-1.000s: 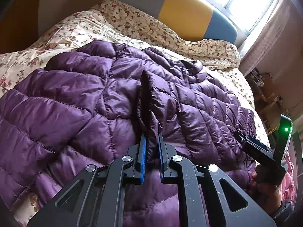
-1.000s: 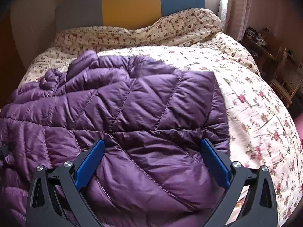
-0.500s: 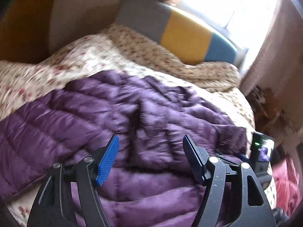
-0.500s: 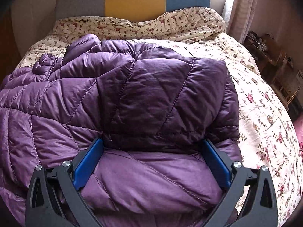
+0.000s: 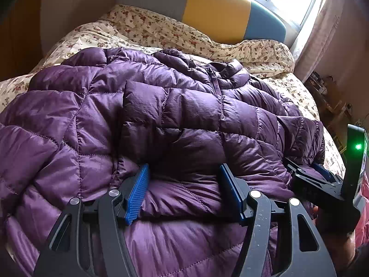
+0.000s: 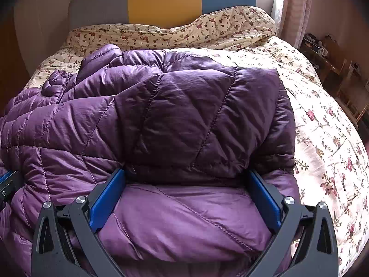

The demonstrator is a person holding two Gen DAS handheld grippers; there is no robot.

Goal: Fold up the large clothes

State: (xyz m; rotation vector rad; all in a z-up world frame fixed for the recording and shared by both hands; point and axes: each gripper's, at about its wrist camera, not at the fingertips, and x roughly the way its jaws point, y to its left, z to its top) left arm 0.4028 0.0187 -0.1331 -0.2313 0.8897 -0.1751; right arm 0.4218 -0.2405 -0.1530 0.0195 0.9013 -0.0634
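Observation:
A purple quilted down jacket lies spread on the bed, its collar and zip toward the headboard. A folded-over flap lies on top of it. My left gripper rests low on the jacket's near part; its jaws are closing, a puffy bulge of the jacket sits between the blue pads, and they do not pinch it. My right gripper stands wide open at the flap's near edge, with fabric bulging between its fingers. It also shows at the right of the left wrist view, right gripper, held by a hand.
A floral duvet covers the bed, bunched up at the headboard of grey, yellow and blue. A curtain and bright window are at the far right. Wooden furniture stands beside the bed on the right.
My left gripper has let go of the pinched jacket fold, opened and drawn back. The fold has dropped flat. In the right wrist view a flap has come over the jacket.

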